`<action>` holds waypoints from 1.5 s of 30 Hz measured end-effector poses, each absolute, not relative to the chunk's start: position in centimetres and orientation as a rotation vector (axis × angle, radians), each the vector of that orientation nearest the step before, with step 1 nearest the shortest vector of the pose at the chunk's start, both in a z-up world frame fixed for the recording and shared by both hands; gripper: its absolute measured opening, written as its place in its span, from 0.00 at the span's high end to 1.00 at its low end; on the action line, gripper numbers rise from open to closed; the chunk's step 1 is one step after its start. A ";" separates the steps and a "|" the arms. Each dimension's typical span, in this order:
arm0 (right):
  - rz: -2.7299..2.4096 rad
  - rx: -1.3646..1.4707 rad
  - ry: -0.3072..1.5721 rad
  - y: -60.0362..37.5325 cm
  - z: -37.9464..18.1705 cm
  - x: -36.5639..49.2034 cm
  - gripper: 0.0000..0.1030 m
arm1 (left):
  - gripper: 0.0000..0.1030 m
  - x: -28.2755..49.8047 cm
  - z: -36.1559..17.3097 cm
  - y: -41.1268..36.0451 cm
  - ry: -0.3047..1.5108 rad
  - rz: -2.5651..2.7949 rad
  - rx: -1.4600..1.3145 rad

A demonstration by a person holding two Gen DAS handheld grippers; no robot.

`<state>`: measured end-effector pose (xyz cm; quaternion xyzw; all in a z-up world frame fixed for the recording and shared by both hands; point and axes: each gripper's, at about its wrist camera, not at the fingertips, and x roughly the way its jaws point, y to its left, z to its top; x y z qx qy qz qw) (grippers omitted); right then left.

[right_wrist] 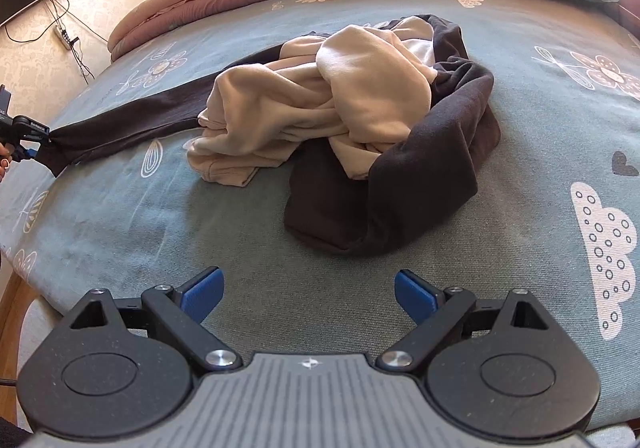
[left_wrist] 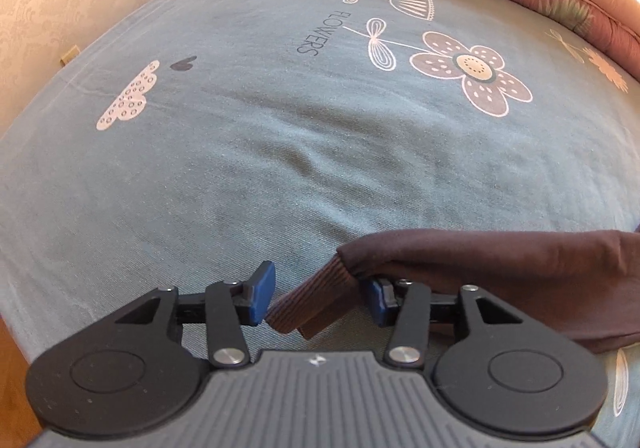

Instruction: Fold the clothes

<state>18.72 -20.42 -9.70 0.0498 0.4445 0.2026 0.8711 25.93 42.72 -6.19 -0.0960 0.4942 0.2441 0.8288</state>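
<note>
your left gripper [left_wrist: 316,298] stands half spread around the ribbed cuff [left_wrist: 308,304] without pinching, your right gripper [right_wrist: 308,294] spread wide; the sweatshirt [right_wrist: 400,120] looks soft and floppy, so grab firm hems.

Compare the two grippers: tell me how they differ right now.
The left gripper has the dark sleeve's ribbed cuff between partly opened jaws; the right gripper stands wider, with nothing between its jaws, short of the crumpled clothes pile. Both share blue pads and hover over the bedsheet.
</note>
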 end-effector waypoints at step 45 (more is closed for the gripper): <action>0.228 0.100 0.808 -23.1 -13.2 23.8 0.19 | 0.38 19.7 -10.5 0.0 1.034 -0.422 0.012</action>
